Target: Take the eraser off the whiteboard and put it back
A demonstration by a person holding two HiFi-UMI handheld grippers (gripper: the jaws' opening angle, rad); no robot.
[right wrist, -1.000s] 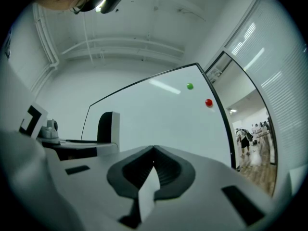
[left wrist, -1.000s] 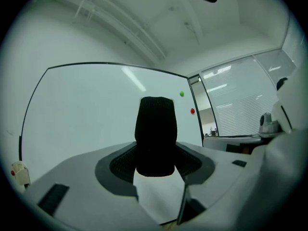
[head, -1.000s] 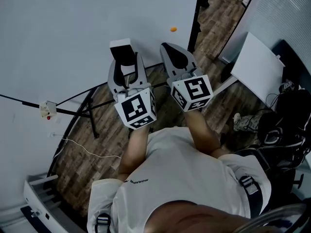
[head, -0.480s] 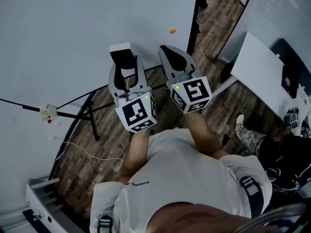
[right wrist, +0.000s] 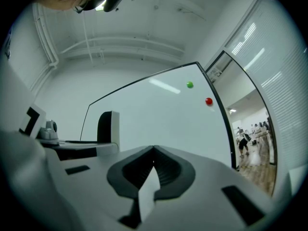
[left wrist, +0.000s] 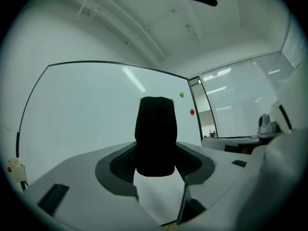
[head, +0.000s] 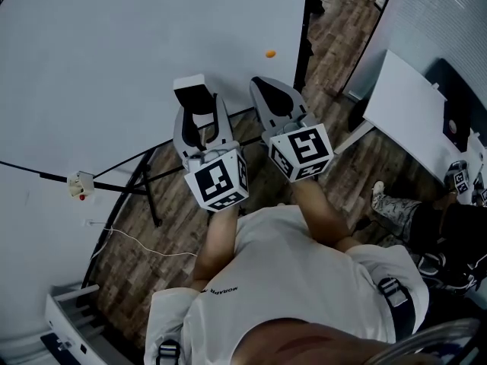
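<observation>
Head view: the left gripper holds the eraser at its tips, white part at 12 o'clock, dark part at 6. The right gripper sits just beside it at 3 o'clock with nothing in it. The board fills the picture from 9 to 12 o'clock, straight ahead of both. I cannot tell whether the eraser touches it.

Left gripper view: the jaws stand fairly wide and clamp the eraser. Its long axis runs 12 to 6 o'clock and its dark ribbed face is towards the camera. The board lies behind it, filling 9 to 1 o'clock.

Right gripper view: the jaws are pressed together, tips meeting, nothing between them. The eraser shows at 9 o'clock, upright, in front of the board.

The eraser looks to be off the board and due to go back. The left hand alone has it, so the move is likely a straight push ahead to 12 o'clock, eraser kept upright; the right only waits
</observation>
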